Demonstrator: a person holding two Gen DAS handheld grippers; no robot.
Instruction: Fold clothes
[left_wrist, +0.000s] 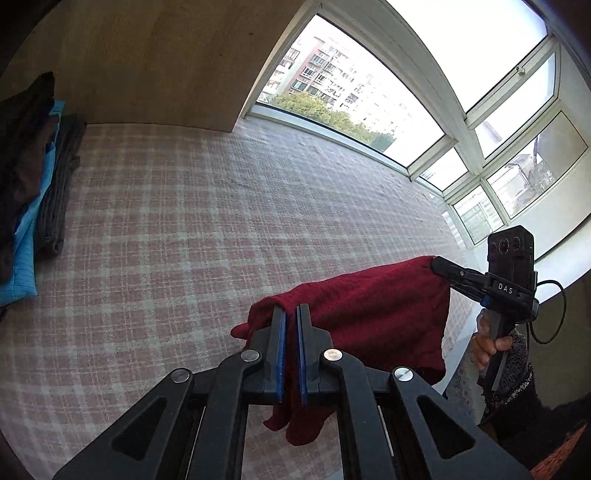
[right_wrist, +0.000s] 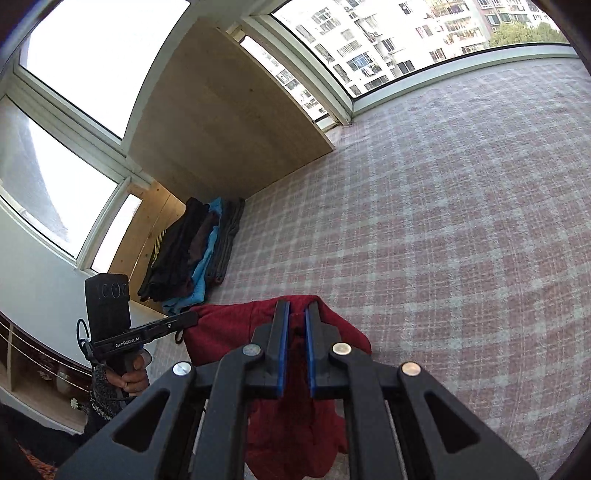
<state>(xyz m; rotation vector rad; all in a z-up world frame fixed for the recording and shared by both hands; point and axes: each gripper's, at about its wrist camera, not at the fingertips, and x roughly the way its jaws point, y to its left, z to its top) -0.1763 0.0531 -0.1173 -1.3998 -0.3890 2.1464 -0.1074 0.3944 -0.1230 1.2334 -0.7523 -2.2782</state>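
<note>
While both grippers hold it up off the bed, the dark red knitted garment (left_wrist: 373, 314) hangs stretched between them, its top edge running nearly level from one to the other and its lower part drooping in loose folds below. From the left wrist view, the left gripper (left_wrist: 291, 314) has its blue-padded fingers (left_wrist: 280, 354) drawn close together with red cloth pinched between them, a fold of it spilling down under the jaws. Off to the right in that same view, the right gripper (left_wrist: 441, 266) bites the garment's far upper corner, held by a hand (left_wrist: 487, 345) in a speckled knit sleeve (left_wrist: 517, 365).

From the right wrist view, the right gripper (right_wrist: 297, 314) likewise has its pads nearly closed on a bunch of the red garment (right_wrist: 229, 332), which bulges up around the fingertips and hangs down below. The left gripper (right_wrist: 190, 318) reaches in from the left and grips the opposite corner, with a hand (right_wrist: 131, 376) around its handle.

Beneath the garment lies the bed's pink and white checked cover (left_wrist: 207, 229), bare across most of its spread. At its far end, against a pale wooden board (right_wrist: 229, 122), rests a pile of folded clothes (right_wrist: 192, 251): dark items on top, a bright blue piece under them, and a grey one at the side. The pile is well apart from the held garment. Windows (left_wrist: 369, 74) run along the bed's edge, showing apartment blocks and trees outside.
</note>
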